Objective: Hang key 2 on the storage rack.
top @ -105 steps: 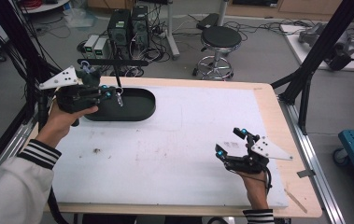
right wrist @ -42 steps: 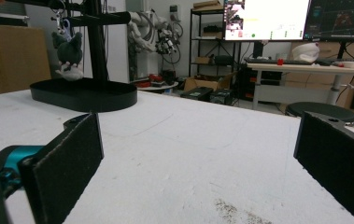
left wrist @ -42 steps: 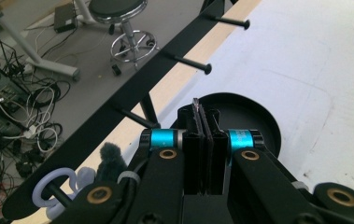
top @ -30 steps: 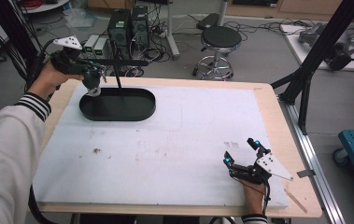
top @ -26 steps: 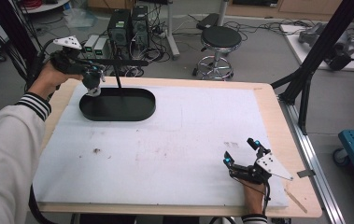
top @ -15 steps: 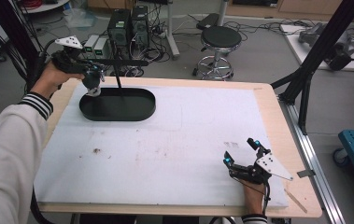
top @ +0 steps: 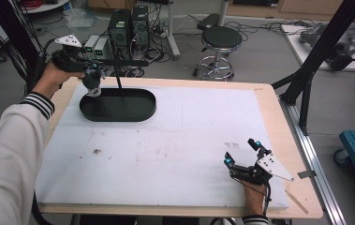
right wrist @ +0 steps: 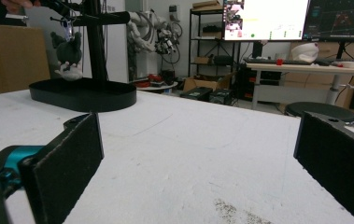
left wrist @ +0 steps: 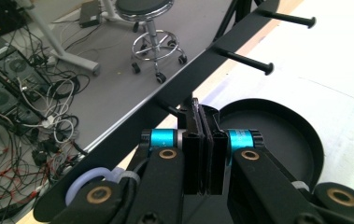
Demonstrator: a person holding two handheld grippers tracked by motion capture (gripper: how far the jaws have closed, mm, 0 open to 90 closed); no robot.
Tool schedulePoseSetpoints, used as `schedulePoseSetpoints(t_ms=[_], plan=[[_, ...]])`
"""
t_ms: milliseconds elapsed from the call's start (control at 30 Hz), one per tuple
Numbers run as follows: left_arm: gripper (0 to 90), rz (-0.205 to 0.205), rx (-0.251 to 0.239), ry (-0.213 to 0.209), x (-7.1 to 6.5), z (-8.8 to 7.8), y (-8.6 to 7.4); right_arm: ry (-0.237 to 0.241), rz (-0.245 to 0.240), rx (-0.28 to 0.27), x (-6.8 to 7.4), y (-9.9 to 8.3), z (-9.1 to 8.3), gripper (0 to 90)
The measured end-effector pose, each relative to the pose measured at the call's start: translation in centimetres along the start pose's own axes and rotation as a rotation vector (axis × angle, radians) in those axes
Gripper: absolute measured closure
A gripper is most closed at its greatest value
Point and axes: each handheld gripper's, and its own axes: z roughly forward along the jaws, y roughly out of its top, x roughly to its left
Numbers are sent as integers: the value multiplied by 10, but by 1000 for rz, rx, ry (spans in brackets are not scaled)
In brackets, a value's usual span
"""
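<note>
Two grippers work at this table (top: pixel 272 112), and the nearer one, the right gripper (top: pixel 242 151), rests low at the near right corner of the white sheet (top: pixel 175 140), with a hand behind it. Its jaws stand wide apart with nothing between them; in the right gripper view (right wrist: pixel 198 154) only bare sheet lies in the gap. The task's thing is well apart from these fingers, off across the sheet at the far left. There stands a black stand (top: pixel 119 110): a shallow oval tray, an upright post, and a horizontal bar (top: pixel 123 62) at the top with short pegs (left wrist: pixel 244 60) sticking out of it. A small plush toy (top: pixel 92 86), dark grey with a white underside, hangs over the left end of the tray, clear of its floor; the right gripper view shows it (right wrist: pixel 69 52) dangling on a short chain just beside the post. The left gripper (top: pixel 93 75) is held right above the toy, at the bar, and its jaws are pressed together; in the left gripper view the tips (left wrist: pixel 205 112) sit against the bar's edge. Whether they pinch the toy's chain cannot be made out. Beyond the table stands a round stool (top: pixel 219 37).
</note>
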Motion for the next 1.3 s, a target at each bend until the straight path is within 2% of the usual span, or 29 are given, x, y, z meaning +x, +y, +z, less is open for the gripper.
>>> schedulePoseSetpoints(t_ms=[400,500,600,700,733,800,867,933,1067,1300], plan=[[877,-5,20,66,-2,8,1,4,-2,1,0,0,0,6],[870,-22,8,81,-1,8,2,4,-7,-4,-1,0,0,6],[699,-40,-3,113,0,5,2,4,-7,-3,0,0,0,6],[544,-60,-21,113,0,2,2,4,-5,-2,0,0,0,6],[460,-69,-27,116,-1,1,3,3,-6,-2,0,0,0,6],[306,-78,-57,114,-3,-1,5,4,-6,-2,0,0,0,6],[218,-81,-92,101,-6,-5,7,3,-6,-1,0,0,0,6],[81,-85,-99,146,-13,-8,10,2,-8,-1,0,0,0,6],[17,-100,-170,146,-27,-21,5,4,-11,2,1,0,0,6],[17,-28,-282,101,-64,-54,-10,2,-8,-1,0,0,0,6]])
